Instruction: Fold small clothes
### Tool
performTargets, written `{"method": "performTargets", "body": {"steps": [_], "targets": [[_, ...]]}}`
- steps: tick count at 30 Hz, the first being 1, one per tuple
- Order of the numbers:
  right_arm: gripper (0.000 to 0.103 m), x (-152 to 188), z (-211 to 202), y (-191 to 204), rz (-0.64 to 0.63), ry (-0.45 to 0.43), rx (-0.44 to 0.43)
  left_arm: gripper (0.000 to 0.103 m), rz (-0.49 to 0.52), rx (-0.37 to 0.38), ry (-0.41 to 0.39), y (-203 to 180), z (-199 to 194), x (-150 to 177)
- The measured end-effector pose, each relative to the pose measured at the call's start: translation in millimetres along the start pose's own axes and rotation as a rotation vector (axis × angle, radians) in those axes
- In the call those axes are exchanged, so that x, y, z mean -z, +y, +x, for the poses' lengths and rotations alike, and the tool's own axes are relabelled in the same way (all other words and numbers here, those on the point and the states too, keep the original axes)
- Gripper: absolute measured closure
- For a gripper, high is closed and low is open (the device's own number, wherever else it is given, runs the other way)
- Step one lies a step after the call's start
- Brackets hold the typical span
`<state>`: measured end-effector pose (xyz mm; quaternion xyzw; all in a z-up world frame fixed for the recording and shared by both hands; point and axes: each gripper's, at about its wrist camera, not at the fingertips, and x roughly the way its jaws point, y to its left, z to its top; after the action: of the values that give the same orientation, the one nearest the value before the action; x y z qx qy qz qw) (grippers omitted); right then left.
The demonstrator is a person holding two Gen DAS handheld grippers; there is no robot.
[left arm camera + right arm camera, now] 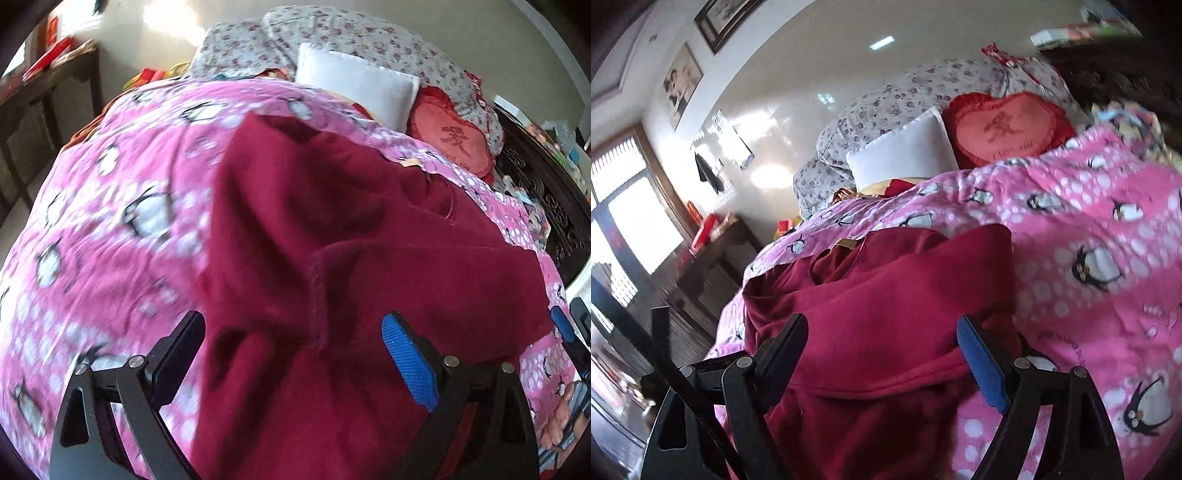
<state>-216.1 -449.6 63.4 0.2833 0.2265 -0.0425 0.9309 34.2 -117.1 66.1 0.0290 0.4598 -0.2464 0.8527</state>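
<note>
Evidently mid-fold: maroon garment (332, 240) spread on the pink quilt (110, 221) for flattening; left gripper (295, 354) and right gripper (882, 350) jaws apart, straddling cloth, unclamped.

- One dark red garment (332, 221), spread across the middle of the bed.
- One pink penguin-print quilt (110, 206) under it.
- One white pillow (354, 81) at 12 o'clock.
- One red heart-shaped cushion (454, 140) at 1 o'clock, just beside the pillow.
- One heap of floral bedding (332, 33) behind both; how many pieces it holds cannot be told.
- Two hand-held grippers: the left hand-held gripper (295, 354) and the right hand-held gripper (882, 350), two fingers each, one blue pad (410, 365) showing per pair.
- Two framed pictures (683, 81) on the wall at 10 o'clock in the right wrist view.
- One dark desk (44, 92) at 10 o'clock.
</note>
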Motion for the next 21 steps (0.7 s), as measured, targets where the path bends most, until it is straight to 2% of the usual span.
{"method": "performTargets", "body": {"steps": [3,5,6,7,8,9,10,13,15,19,21], "targets": [[0.016,1,-4,1,-0.017,-0.017,-0.014,0.008,0.017,-0.001,0.030,-9,18,-6],[0.017,2,-3,3,-0.023,-0.028,-0.022,0.033,0.023,-0.013,0.030,-15,25,-8],[0.021,4,-2,3,-0.022,-0.029,-0.021,0.068,0.037,-0.035,0.043,-19,29,-9],[0.025,5,-1,1,-0.021,-0.029,-0.009,0.085,0.042,-0.038,0.057,-20,30,-10],[0.034,4,-1,0,-0.019,-0.030,0.015,0.086,0.037,-0.027,0.055,-21,28,-10],[0.041,4,-3,-3,-0.016,-0.030,0.034,0.094,0.046,-0.035,0.037,-22,22,-11],[0.042,3,-5,-4,-0.011,-0.034,0.042,0.098,0.069,-0.042,0.017,-25,15,-11],[0.042,-4,-16,-6,0.010,-0.062,0.057,0.098,0.085,-0.003,-0.030,-25,-10,-21],[0.042,-13,-19,-4,0.000,-0.069,0.089,0.098,0.097,-0.003,-0.074,-23,-29,-36],[0.042,-29,-19,4,-0.028,-0.077,0.121,0.098,0.086,-0.045,-0.155,-7,-52,-62],[0.043,-34,-14,8,-0.050,-0.066,0.143,0.098,0.074,-0.084,-0.164,5,-51,-68]]}}
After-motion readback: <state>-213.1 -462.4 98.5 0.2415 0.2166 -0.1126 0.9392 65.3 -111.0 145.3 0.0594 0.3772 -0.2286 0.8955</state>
